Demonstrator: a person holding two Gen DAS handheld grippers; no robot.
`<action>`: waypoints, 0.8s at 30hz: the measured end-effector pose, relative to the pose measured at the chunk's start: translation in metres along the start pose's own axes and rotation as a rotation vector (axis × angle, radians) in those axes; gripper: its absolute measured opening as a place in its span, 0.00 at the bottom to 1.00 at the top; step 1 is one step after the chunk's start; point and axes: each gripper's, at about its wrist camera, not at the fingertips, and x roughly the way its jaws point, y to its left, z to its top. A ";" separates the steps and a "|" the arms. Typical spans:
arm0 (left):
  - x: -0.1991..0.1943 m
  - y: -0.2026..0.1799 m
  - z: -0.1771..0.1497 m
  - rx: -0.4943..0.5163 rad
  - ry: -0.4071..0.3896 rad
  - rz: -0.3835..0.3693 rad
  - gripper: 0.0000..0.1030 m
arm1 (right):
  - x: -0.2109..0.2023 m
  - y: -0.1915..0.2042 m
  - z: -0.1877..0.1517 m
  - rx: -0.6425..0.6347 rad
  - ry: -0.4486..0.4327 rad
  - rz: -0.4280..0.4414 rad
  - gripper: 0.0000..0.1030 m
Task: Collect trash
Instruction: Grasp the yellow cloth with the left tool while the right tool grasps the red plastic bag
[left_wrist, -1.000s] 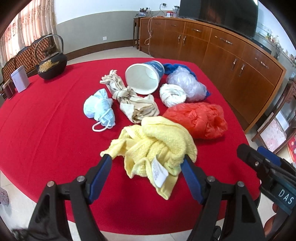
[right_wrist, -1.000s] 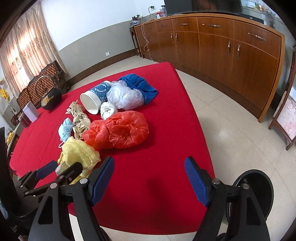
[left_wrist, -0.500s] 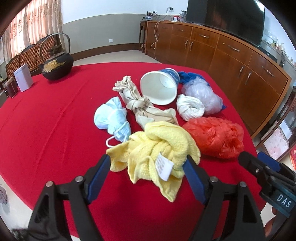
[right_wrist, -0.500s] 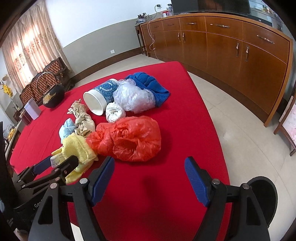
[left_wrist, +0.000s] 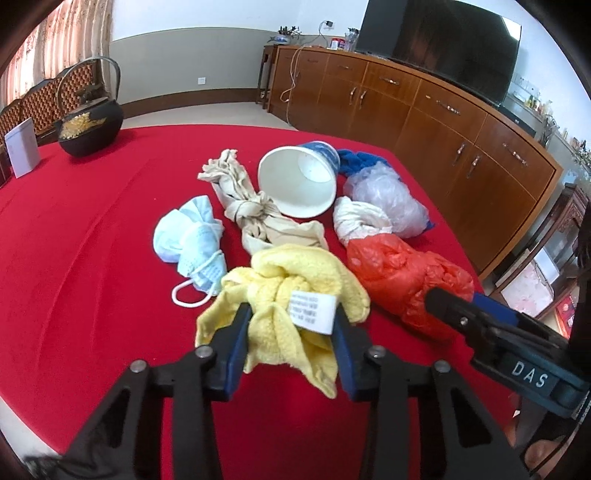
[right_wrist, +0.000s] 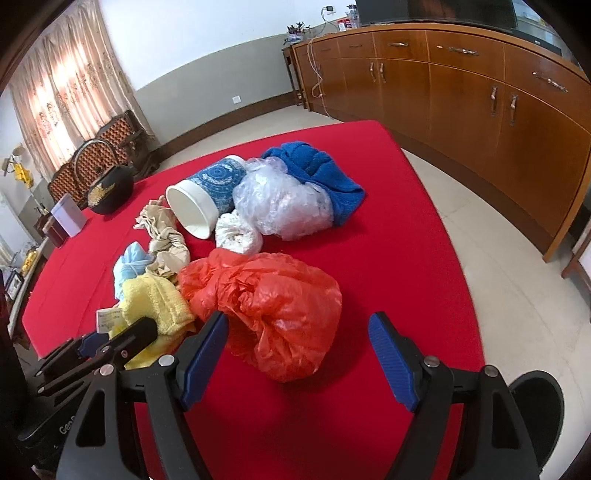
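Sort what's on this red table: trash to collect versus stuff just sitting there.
Trash: yellow cloth, red plastic bag, clear plastic bag, paper cup, face mask, beige rag, white wad.
Bystanders: black teapot, white box.

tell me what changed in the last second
The left gripper moved forward and closed on the yellow cloth. The right gripper advanced toward the red plastic bag, jaws open. The rest of the pile stayed put.

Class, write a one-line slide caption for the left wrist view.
Left gripper closes on crumpled yellow terry cloth on red tablecloth.
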 end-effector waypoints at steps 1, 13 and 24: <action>0.000 0.000 0.000 0.004 0.000 0.001 0.40 | 0.000 0.001 -0.001 -0.003 -0.006 0.010 0.68; -0.015 -0.006 -0.006 0.029 -0.005 -0.013 0.29 | -0.014 0.015 -0.013 -0.051 -0.007 0.059 0.09; -0.045 -0.018 -0.018 0.038 -0.008 -0.045 0.14 | -0.070 -0.002 -0.034 -0.012 -0.052 0.032 0.09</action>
